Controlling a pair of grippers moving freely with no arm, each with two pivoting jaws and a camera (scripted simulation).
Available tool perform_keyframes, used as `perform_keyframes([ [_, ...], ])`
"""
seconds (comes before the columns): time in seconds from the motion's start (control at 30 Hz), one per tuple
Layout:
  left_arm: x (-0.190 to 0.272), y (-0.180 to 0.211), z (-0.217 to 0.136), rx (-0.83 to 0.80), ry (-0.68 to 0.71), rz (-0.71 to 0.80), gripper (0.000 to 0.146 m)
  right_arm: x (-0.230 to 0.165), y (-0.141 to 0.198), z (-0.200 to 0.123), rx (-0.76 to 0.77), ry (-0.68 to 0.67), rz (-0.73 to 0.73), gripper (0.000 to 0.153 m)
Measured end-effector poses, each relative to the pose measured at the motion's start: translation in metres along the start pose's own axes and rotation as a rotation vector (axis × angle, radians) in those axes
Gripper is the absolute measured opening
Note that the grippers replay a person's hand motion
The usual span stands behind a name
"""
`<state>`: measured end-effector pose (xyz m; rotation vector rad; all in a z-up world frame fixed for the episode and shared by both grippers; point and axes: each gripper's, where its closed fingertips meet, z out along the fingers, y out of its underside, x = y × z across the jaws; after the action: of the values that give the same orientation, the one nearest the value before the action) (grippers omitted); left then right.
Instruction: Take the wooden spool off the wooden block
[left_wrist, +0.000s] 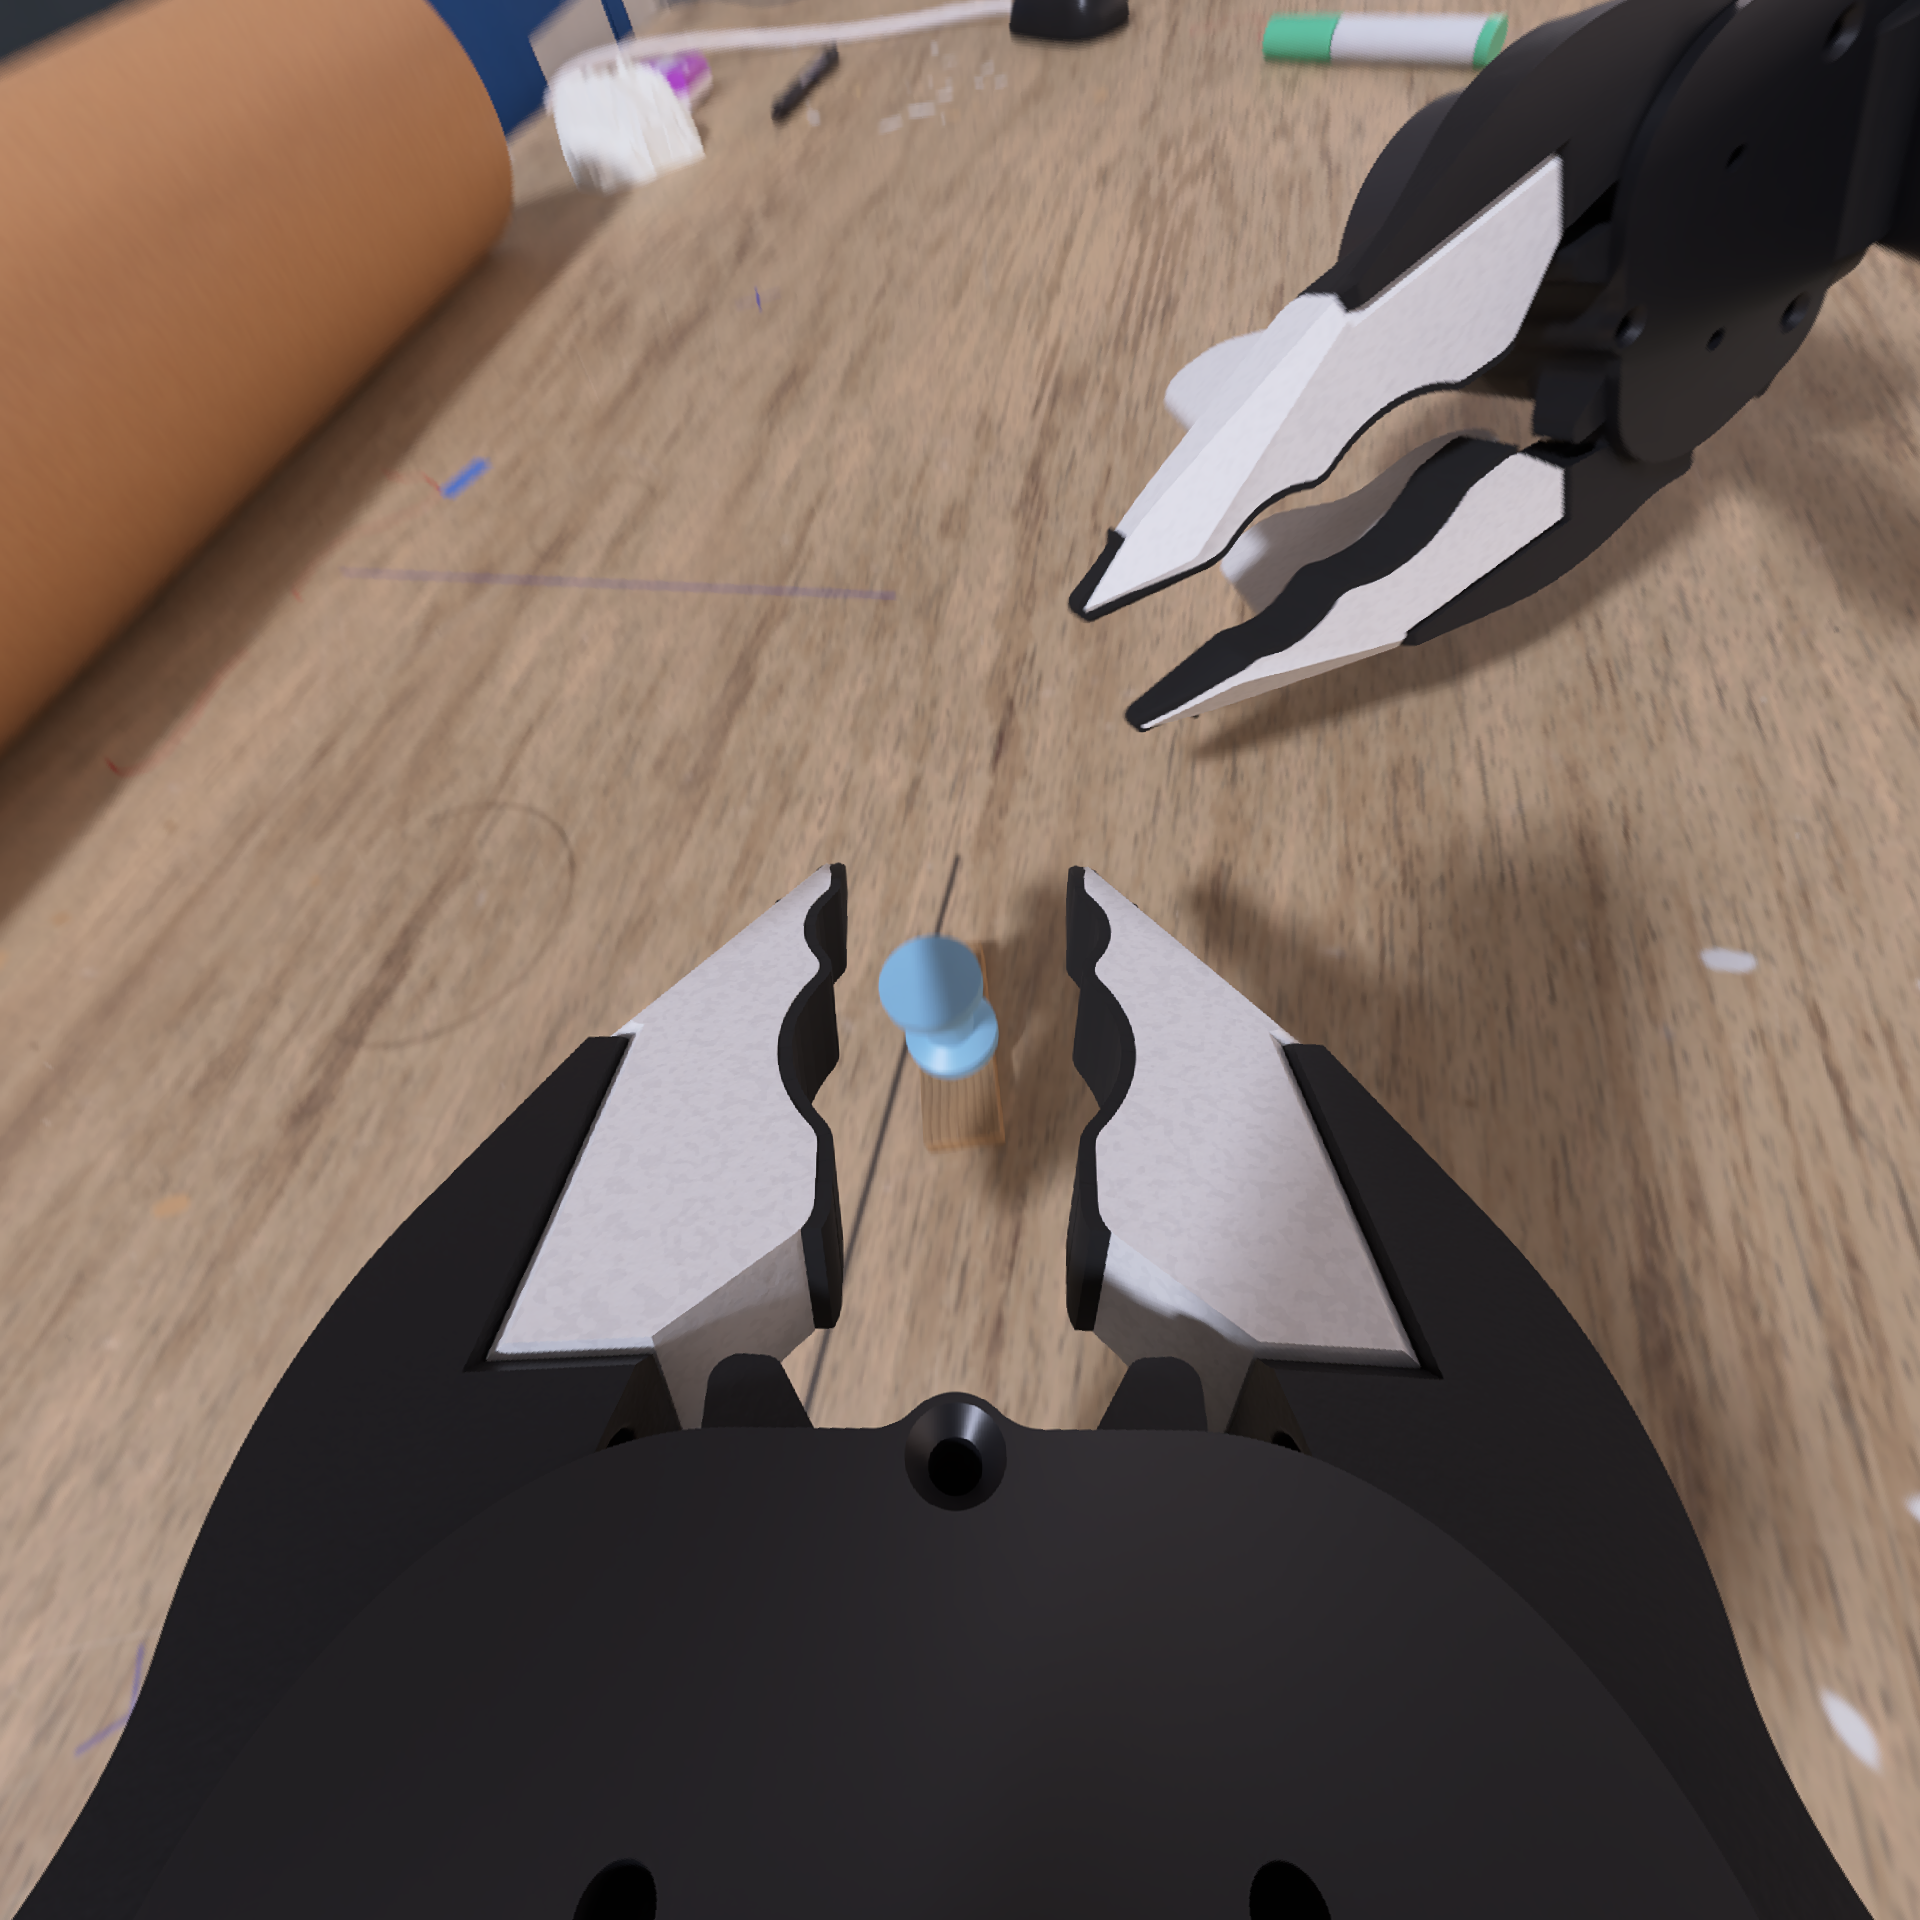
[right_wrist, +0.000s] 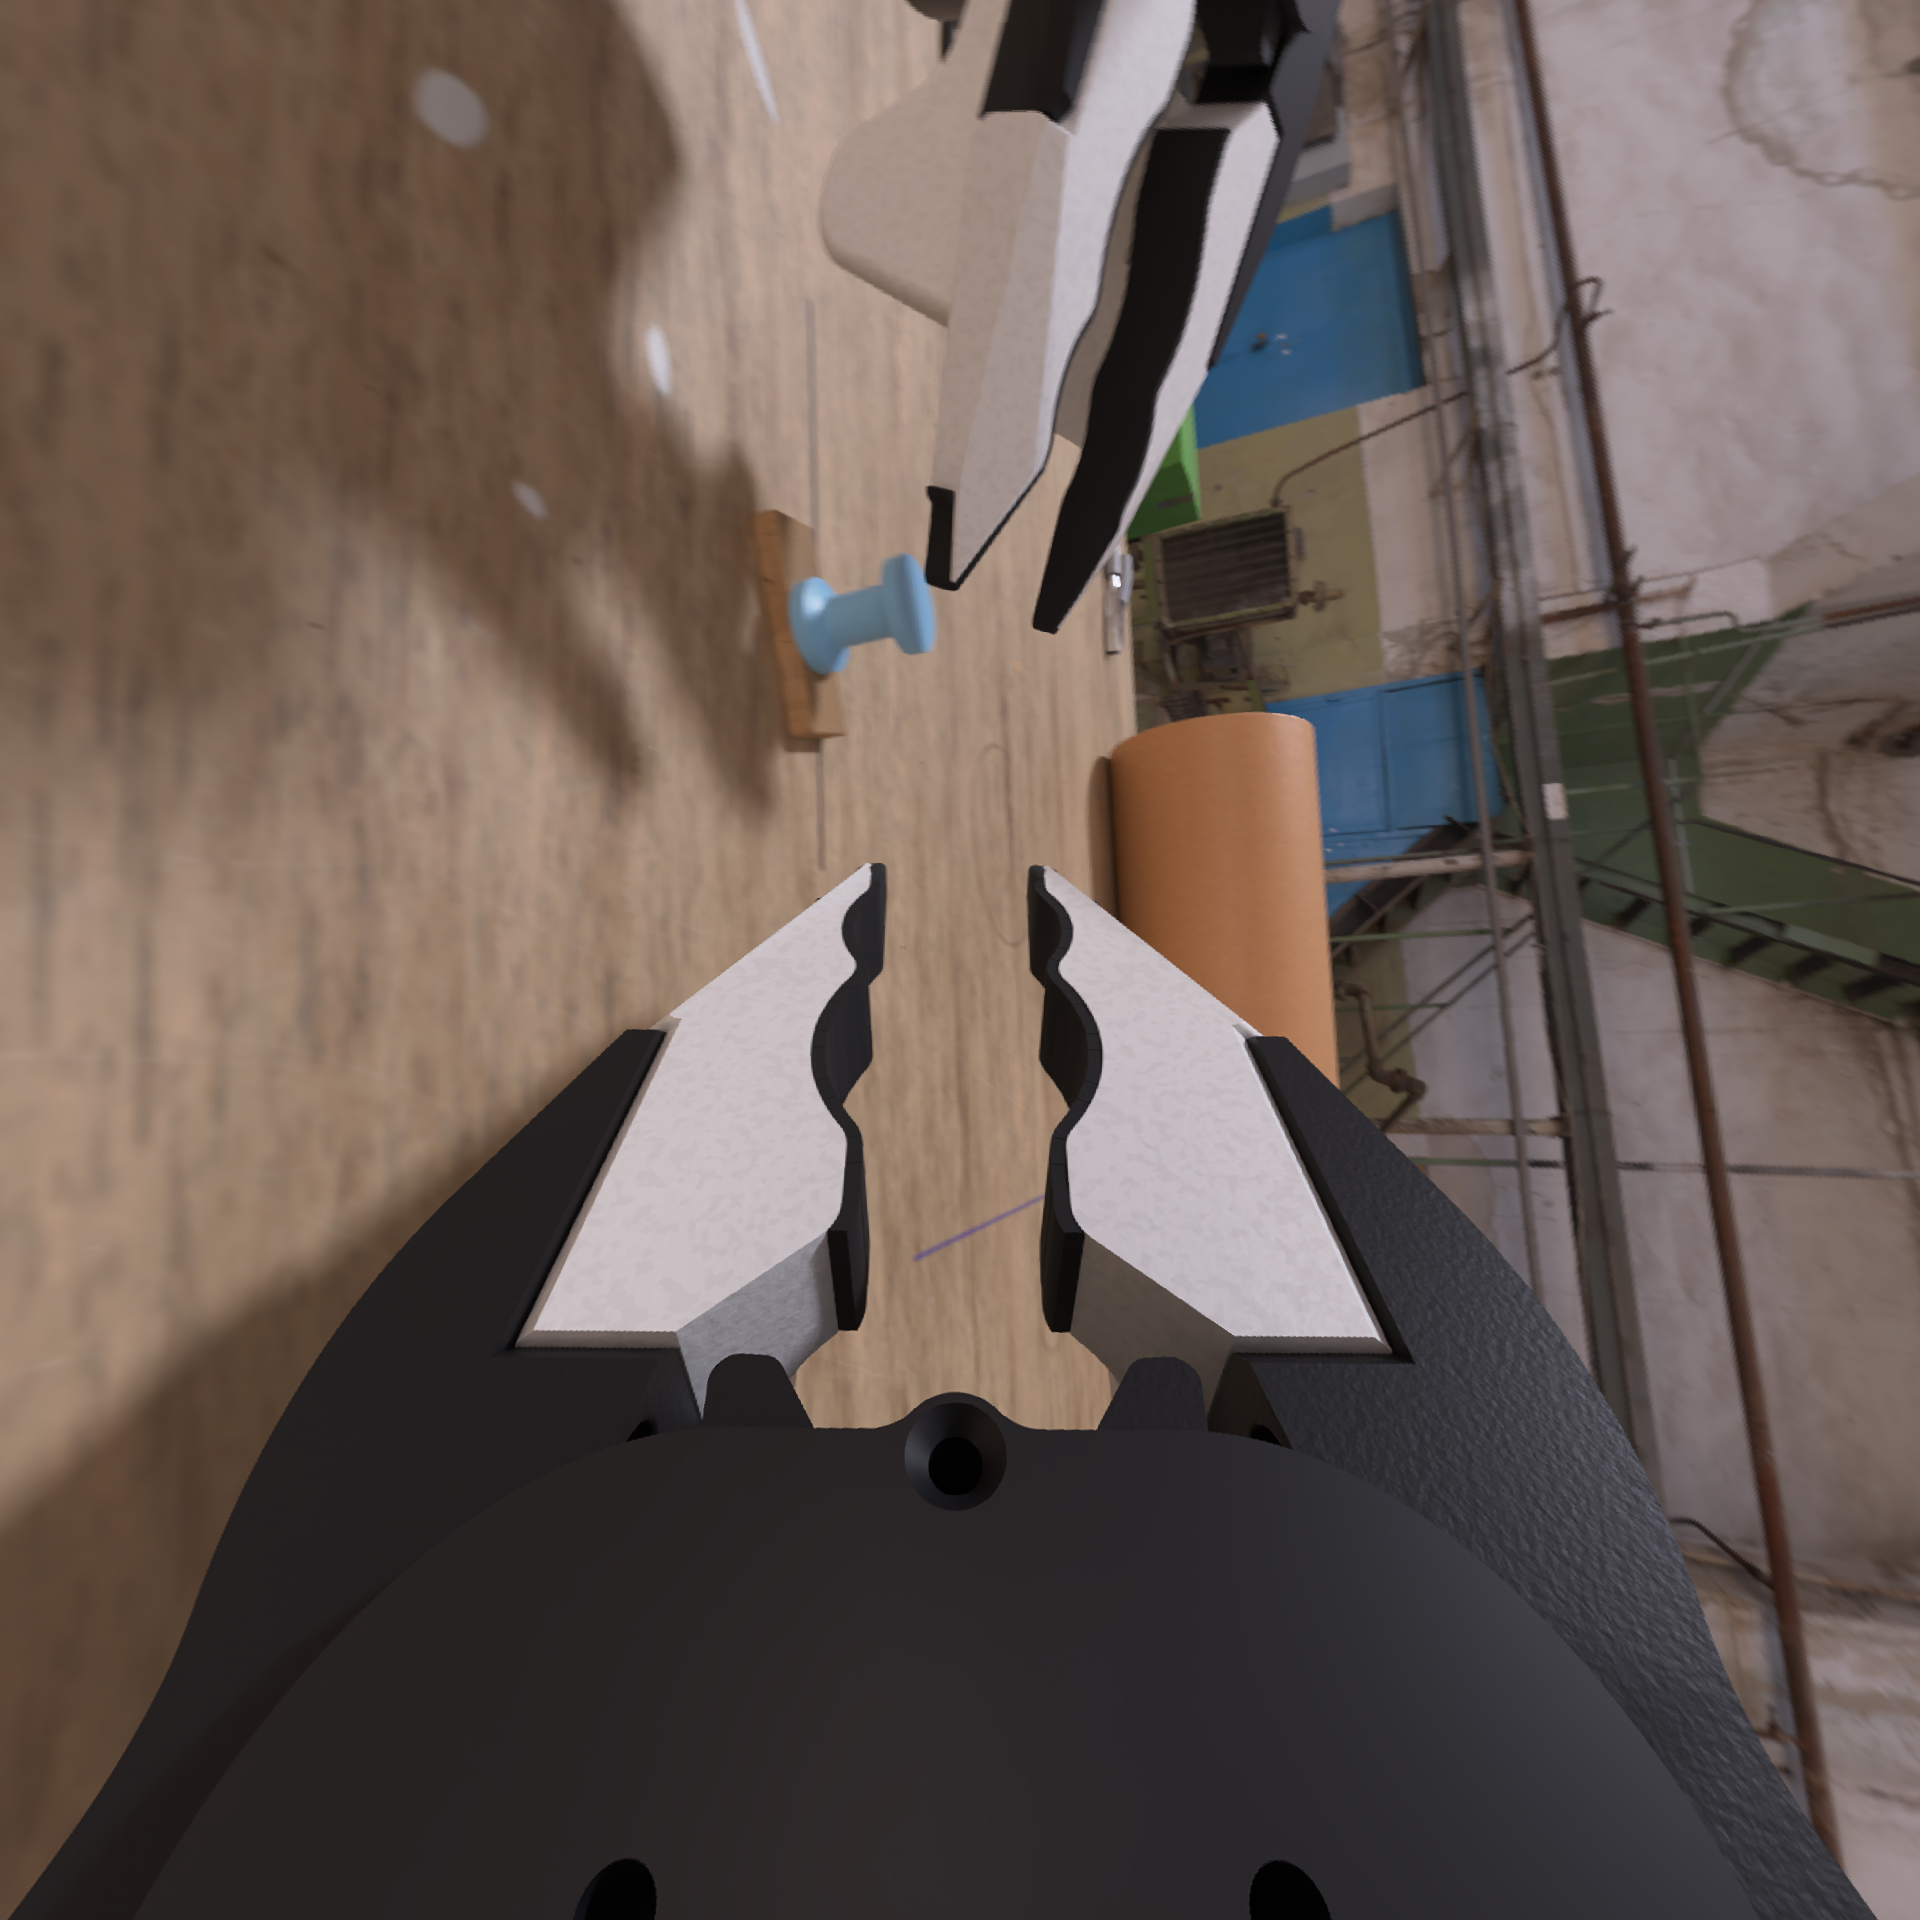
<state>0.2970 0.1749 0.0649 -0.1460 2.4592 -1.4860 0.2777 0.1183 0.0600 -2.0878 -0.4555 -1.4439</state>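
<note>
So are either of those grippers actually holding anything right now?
No. The left gripper is open above the blue spool on the wooden block, not touching it. The right gripper is open and empty.

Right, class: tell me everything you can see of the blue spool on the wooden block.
The spool is pale blue and smooth, matte, though the task calls it wooden. It has a narrow waist between two wider rounded ends. It stands upright with one end on the thin wooden block, which lies flat on the table. Nothing else touches it: the left gripper hovers open above it, and the right gripper is open, farther off.
</note>
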Motion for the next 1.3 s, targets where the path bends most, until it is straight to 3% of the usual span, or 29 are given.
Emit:
perform_keyframes([
  [0.1,-0.001,0.016,0.000,-0.088,0.004,0.018,0.044,-0.012,-0.008,-0.001,0.024,-0.060,0.035,0.045],
  [0.23,0.001,0.027,0.003,-0.160,-0.003,0.046,0.036,-0.018,-0.013,-0.002,0.057,-0.139,0.159,0.057],
  [0.33,0.001,0.030,0.003,-0.169,-0.001,0.047,0.035,-0.019,-0.011,-0.003,0.076,-0.216,0.325,0.073],
  [0.4,0.002,0.030,0.002,-0.169,0.008,0.026,0.035,-0.014,-0.009,-0.004,0.097,-0.234,0.436,0.077],
  [0.63,-0.004,0.021,-0.004,-0.098,0.017,-0.085,0.038,0.017,0.005,-0.008,0.169,-0.239,0.848,0.078],
  [0.77,-0.005,0.021,-0.003,-0.087,0.011,-0.081,0.038,0.029,0.014,-0.010,0.201,-0.256,1.020,0.063],
  [0.87,-0.004,0.022,-0.002,-0.086,0.024,-0.079,0.037,0.032,0.018,-0.011,0.219,-0.270,1.084,0.047],
  [0.97,-0.001,0.026,-0.001,-0.102,0.042,-0.070,0.037,0.034,0.022,-0.009,0.217,-0.270,1.123,0.047],
  [1.1,-0.002,0.031,0.003,-0.117,0.042,-0.079,0.037,0.040,0.025,-0.008,0.226,-0.241,1.147,0.070],
  [1.17,-0.003,0.030,0.003,-0.108,0.040,-0.093,0.037,0.046,0.025,-0.009,0.261,-0.197,1.139,0.074],
  [1.2,-0.004,0.029,0.002,-0.099,0.040,-0.102,0.037,0.049,0.024,-0.009,0.284,-0.184,1.134,0.071],
  [1.3,-0.006,0.026,0.000,-0.075,0.033,-0.125,0.039,0.058,0.024,-0.012,0.346,-0.128,1.138,0.045],
])
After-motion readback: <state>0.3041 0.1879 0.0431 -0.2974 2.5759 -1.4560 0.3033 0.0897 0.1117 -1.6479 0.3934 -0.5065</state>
